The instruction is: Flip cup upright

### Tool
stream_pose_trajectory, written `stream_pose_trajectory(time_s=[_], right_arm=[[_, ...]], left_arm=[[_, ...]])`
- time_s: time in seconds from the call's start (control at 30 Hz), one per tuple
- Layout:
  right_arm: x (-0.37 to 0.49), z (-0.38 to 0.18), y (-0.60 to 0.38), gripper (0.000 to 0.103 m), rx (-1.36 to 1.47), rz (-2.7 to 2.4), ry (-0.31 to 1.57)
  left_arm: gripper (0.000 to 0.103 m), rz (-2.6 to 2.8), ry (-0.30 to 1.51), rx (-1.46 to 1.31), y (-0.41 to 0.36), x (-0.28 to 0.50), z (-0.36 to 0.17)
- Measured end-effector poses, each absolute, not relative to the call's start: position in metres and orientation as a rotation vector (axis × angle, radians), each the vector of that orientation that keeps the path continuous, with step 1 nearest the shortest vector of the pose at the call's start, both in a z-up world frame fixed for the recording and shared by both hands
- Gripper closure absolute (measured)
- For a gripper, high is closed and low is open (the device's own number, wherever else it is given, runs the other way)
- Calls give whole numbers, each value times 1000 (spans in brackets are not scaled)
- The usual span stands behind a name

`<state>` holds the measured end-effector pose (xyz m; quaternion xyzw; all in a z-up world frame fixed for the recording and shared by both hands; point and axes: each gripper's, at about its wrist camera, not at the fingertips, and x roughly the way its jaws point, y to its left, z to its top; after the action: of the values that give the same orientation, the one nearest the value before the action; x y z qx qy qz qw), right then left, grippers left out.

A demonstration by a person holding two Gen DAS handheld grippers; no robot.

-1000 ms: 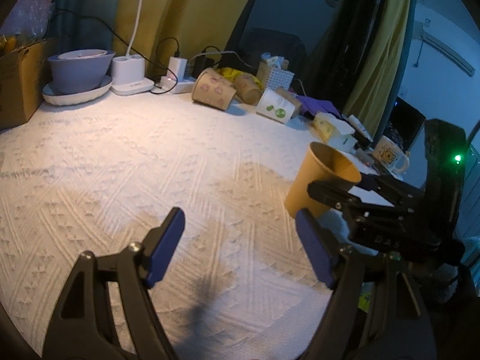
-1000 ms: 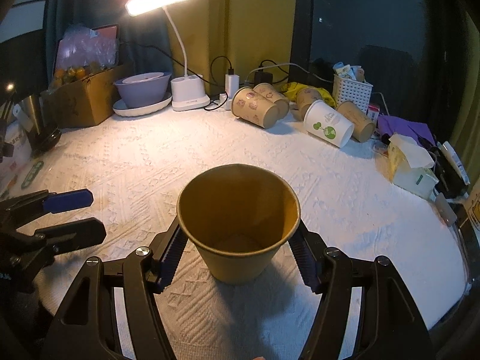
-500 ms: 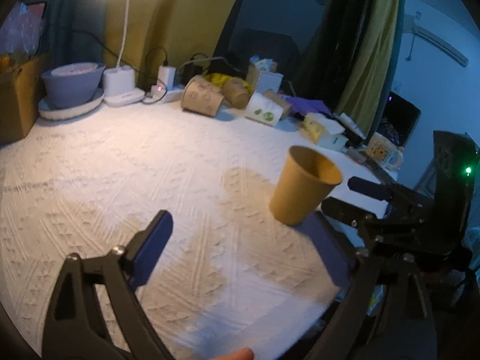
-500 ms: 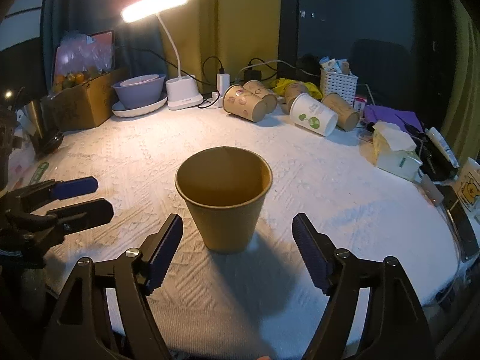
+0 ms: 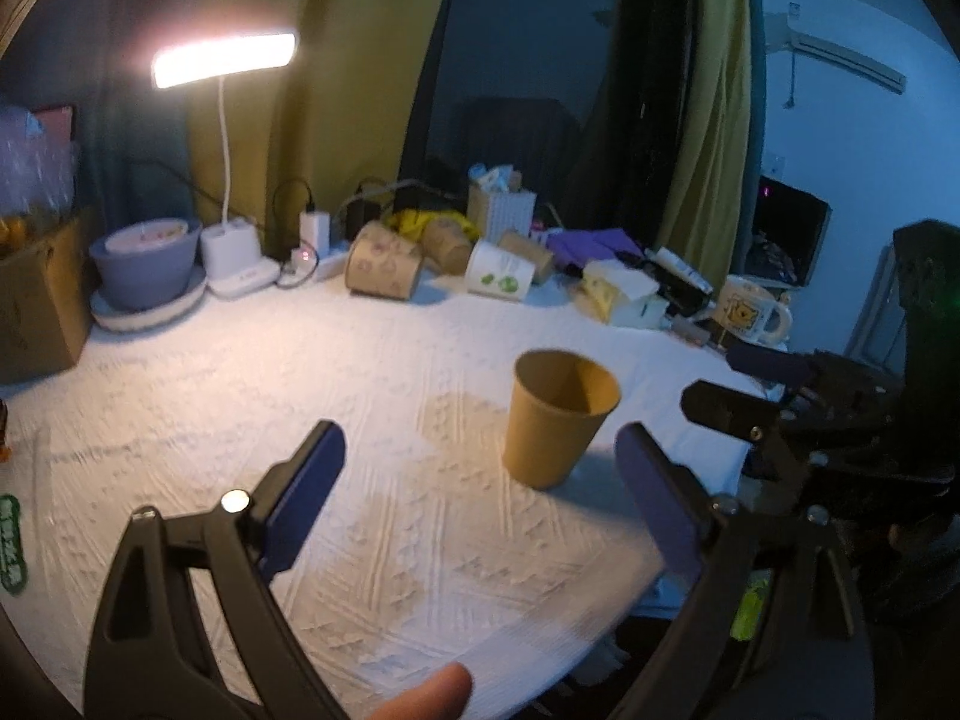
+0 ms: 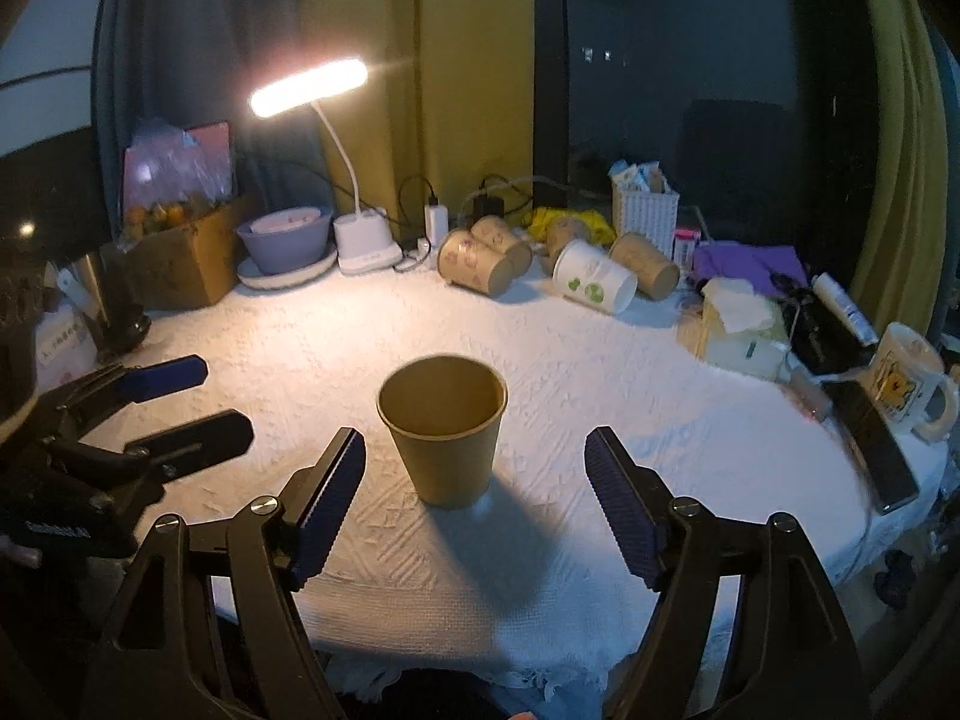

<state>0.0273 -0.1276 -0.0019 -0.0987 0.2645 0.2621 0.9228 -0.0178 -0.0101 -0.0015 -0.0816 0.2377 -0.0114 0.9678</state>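
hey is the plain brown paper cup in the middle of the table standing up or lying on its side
Standing upright. The brown paper cup rests on its narrow base on the white tablecloth, open rim facing up, interior visible. Neither claw touches it.

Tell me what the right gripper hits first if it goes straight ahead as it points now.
Most likely the brown paper cup, standing upright between and just beyond the open right gripper. Depth is unclear, so it may slide around the cup rather than strike it.

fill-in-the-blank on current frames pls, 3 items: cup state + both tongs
1. The brown paper cup stands ____ on the white cloth, mouth up.
2. The right tongs are ____, touching nothing.
3. The left tongs hold ____.

Missing words: upright; open; nothing
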Motion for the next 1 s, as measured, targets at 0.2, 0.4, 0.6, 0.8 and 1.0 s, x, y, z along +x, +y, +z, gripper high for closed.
stream_pose_trajectory(time_s=[0.2,0.4,0.6,0.8,1.0], right_arm=[[13,24,-136,24,-180,545,483],[3,40,-143,24,-173,534,432],[-9,54,-148,25,-181,521,386],[-17,70,-151,24,-186,513,348],[-26,83,-153,24,-190,514,307]], left_arm=[[10,-28,397,-122,-19,-31,21],[10,-33,331,-106,-24,-42,40],[10,-33,285,-89,-27,-50,54],[10,-33,233,-82,-30,-56,70],[10,-17,180,-82,-30,-64,81]])
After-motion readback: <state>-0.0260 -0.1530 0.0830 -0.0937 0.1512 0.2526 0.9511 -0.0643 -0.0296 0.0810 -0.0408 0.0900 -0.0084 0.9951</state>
